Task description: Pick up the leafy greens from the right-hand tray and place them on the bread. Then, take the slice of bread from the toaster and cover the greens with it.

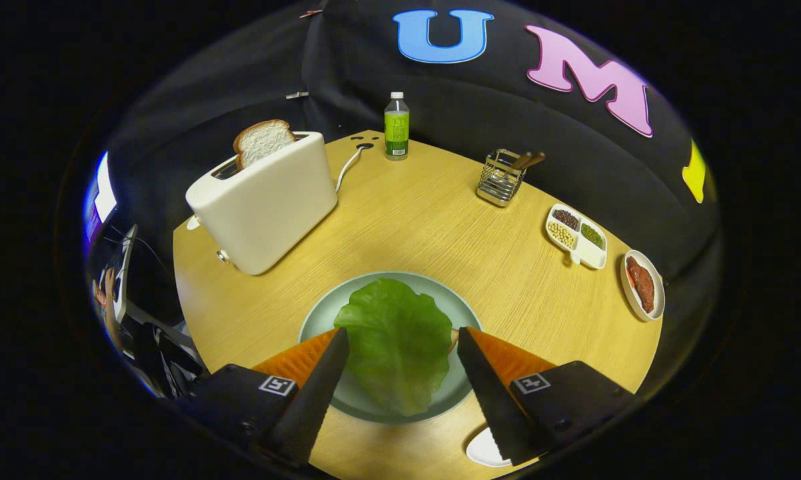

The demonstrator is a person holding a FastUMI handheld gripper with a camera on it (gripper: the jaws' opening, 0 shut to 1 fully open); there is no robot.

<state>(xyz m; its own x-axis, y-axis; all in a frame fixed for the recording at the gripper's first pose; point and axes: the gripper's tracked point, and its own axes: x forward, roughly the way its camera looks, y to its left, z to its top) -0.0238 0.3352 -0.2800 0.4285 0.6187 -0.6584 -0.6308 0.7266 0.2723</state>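
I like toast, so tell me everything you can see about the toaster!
The toaster is a smooth, cream-white box with rounded corners, probably plastic. It stands upright on the wooden table, beyond the open gripper and the plate, off to the fingers' left. One slice of bread sticks up from its back slot; the front slot looks empty. A small knob shows low on its end. A white cord runs from its far end to a hole in the table.

The worktop [440, 227] carries one toaster [264, 207] with one bread slice [262, 141], one bottle [396, 125], one wire rack [502, 177] and one green leaf [395, 343]. There are two round plates [320, 320] [644, 285], plus one three-compartment dish [577, 236]. One claw [400, 340] stands with its two fingers spread apart either side of the leaf.
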